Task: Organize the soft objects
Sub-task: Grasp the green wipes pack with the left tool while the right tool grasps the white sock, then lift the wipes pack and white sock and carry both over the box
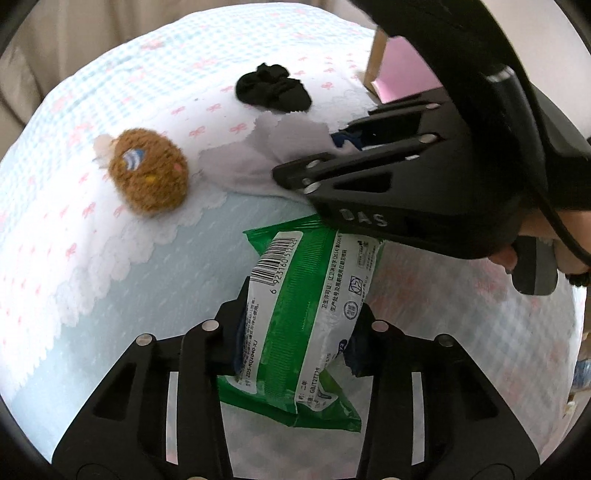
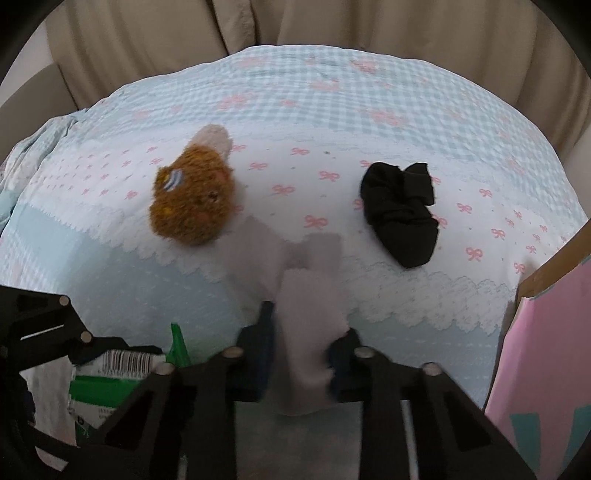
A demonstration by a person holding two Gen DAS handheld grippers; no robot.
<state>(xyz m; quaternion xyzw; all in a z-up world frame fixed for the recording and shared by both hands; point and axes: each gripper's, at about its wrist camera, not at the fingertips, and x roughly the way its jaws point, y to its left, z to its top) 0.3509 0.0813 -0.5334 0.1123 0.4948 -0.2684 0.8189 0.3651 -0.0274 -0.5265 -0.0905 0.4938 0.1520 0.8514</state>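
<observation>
My left gripper (image 1: 295, 328) is shut on a green and white pack of wet wipes (image 1: 306, 314), its pads pressing the pack's two sides above the bed. My right gripper (image 2: 301, 354) is shut on a pale grey sock (image 2: 306, 325), which trails away over the bedspread toward the toy. In the left wrist view the right gripper (image 1: 321, 166) reaches in from the right onto that grey sock (image 1: 255, 158). A brown plush toy (image 2: 194, 197) lies at the left, and a black sock bundle (image 2: 402, 214) at the right.
The bed is covered by a light blue and white bedspread (image 2: 332, 110) with pink bows. A cardboard box with a pink side (image 2: 546, 332) stands at the right edge. Beige curtains (image 2: 258, 26) hang behind the bed. A person's hand (image 1: 546, 236) holds the right gripper.
</observation>
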